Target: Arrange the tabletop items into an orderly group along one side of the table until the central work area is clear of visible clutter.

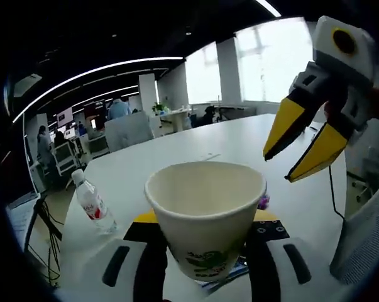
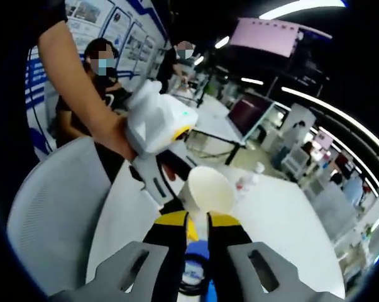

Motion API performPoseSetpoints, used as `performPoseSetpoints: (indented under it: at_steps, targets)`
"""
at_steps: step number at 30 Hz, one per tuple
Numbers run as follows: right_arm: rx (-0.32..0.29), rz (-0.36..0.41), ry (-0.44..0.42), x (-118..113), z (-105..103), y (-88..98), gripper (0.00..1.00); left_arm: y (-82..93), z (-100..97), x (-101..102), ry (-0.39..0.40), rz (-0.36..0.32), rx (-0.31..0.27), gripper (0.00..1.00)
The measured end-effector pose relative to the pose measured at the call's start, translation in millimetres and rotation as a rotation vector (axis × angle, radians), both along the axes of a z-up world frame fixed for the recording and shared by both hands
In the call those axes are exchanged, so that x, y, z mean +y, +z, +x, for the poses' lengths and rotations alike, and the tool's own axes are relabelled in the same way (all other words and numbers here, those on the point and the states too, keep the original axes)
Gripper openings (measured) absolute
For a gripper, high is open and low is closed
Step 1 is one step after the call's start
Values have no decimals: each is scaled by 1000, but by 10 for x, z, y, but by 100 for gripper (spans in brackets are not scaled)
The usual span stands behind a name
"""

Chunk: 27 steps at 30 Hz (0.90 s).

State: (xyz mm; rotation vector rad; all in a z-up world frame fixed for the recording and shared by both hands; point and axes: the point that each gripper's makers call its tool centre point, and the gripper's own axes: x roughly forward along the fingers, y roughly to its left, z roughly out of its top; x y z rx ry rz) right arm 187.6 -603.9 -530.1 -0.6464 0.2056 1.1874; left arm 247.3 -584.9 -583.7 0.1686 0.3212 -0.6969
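Currently one paper cup [image 1: 205,214] sits pinched between the left gripper [image 1: 205,264] jaws, above a white table [image 1: 195,151]. One water bottle [image 1: 92,202] stands left of it near the table edge. Right gripper [image 1: 300,151] hovers beyond the cup, its two yellow jaws slightly spread, holding nothing

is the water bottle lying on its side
No, the water bottle stands upright on the white table, left of the paper cup.
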Motion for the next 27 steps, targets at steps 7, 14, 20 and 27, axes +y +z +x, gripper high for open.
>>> performPoseSetpoints:
  at_steps: [7,14,20,27]
  targets:
    - [60,63,-56,-45,58,-9,23,86,22,-56,-13,-59,-24,48]
    - [82,71,-67,-12,101,-23,24,110,6,-155,-51,-67,-36,48]
    - [80,99,-57,17,116,51,22,135,48,-129,-39,-88,-33,48]
    - [86,108,-61,37,140,28,22,120,72,-110,-39,-79,-34,48]
